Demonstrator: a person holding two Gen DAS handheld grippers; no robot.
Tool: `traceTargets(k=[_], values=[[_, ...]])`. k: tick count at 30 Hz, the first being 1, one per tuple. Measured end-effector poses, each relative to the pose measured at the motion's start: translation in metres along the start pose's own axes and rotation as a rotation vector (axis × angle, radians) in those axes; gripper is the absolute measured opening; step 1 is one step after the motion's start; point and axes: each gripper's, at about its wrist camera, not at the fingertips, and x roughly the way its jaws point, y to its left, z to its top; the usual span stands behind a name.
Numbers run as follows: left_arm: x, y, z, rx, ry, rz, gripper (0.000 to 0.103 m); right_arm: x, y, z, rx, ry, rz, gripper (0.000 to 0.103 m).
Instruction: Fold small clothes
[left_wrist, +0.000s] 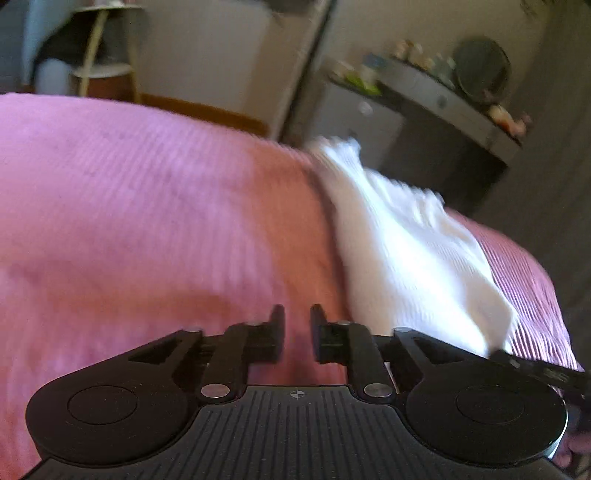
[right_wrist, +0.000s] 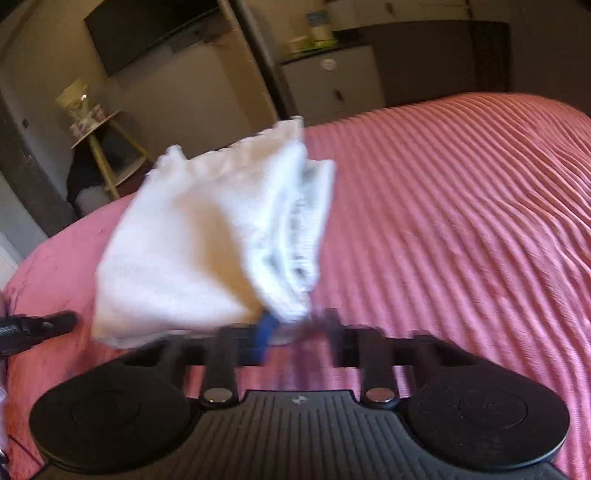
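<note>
Just above the half-open right gripper (right_wrist: 299, 332) hangs the white cloth (right_wrist: 207, 243), grip unclear.

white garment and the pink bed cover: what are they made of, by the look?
White garment: soft knit, likely cotton, matte; fine ribbing shows, though blurred. Pink bed cover: plush ribbed fabric, perhaps chenille or corduroy-like, with raised parallel ridges and a slight sheen. Fibre cannot be confirmed.

Motion blur smears the white garment (right_wrist: 207, 236) in both views, so its kind and folds cannot be told. At bottom centre of the right wrist view, the right gripper (right_wrist: 299, 332) is blurred; contact with the cloth stays unclear.
</note>
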Motion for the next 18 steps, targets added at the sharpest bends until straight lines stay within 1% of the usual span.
traceTargets(k=[1,2,4,5,6,7,8,10,11,12,13,14,15,16,17,18], values=[[-0.001,0.006,0.005,-0.019,-0.007,-0.017,0.034,-0.007,-0.007,0.006,0.033,-0.035,0.025,0.056],[0.000,0.011,0.010,-0.040,-0.007,-0.035,0.037,-0.013,-0.011,0.012,0.059,-0.080,0.039,0.056],[0.004,0.013,0.020,-0.078,-0.010,-0.077,0.039,-0.021,-0.014,0.028,0.090,-0.152,0.048,0.056],[0.008,0.008,0.024,-0.084,-0.012,-0.107,0.040,-0.020,-0.012,0.037,0.099,-0.166,0.069,0.056],[0.014,0.000,0.028,-0.078,-0.012,-0.136,0.045,-0.018,-0.009,0.046,0.101,-0.169,0.094,0.056],[0.020,-0.009,0.030,-0.062,-0.011,-0.158,0.052,-0.011,0.000,0.057,0.085,-0.160,0.114,0.056],[0.028,-0.022,0.034,-0.024,-0.005,-0.177,0.055,-0.002,0.011,0.066,0.053,-0.148,0.110,0.056],[0.049,-0.044,0.038,0.067,0.005,-0.176,0.062,0.024,0.033,0.083,-0.055,-0.106,0.040,0.056],[0.061,-0.052,0.040,0.103,0.013,-0.156,0.062,0.038,0.036,0.089,-0.074,-0.081,0.029,0.056],[0.070,-0.058,0.040,0.118,0.023,-0.136,0.062,0.054,0.035,0.095,-0.066,-0.033,0.023,0.057],[0.078,-0.061,0.041,0.124,0.037,-0.128,0.066,0.071,0.031,0.100,-0.028,0.021,0.013,0.057],[0.085,-0.061,0.042,0.119,0.051,-0.126,0.069,0.082,0.031,0.103,-0.001,0.047,0.033,0.057],[0.090,-0.060,0.044,0.109,0.059,-0.118,0.069,0.087,0.029,0.104,0.010,0.066,0.064,0.057],[0.094,-0.059,0.046,0.094,0.060,-0.113,0.069,0.093,0.030,0.105,0.012,0.073,0.089,0.054],[0.097,-0.057,0.047,0.080,0.062,-0.113,0.069,0.094,0.033,0.105,-0.005,0.065,0.097,0.034],[0.097,-0.056,0.047,0.063,0.059,-0.108,0.069,0.093,0.038,0.104,-0.038,0.050,0.082,0.016]])
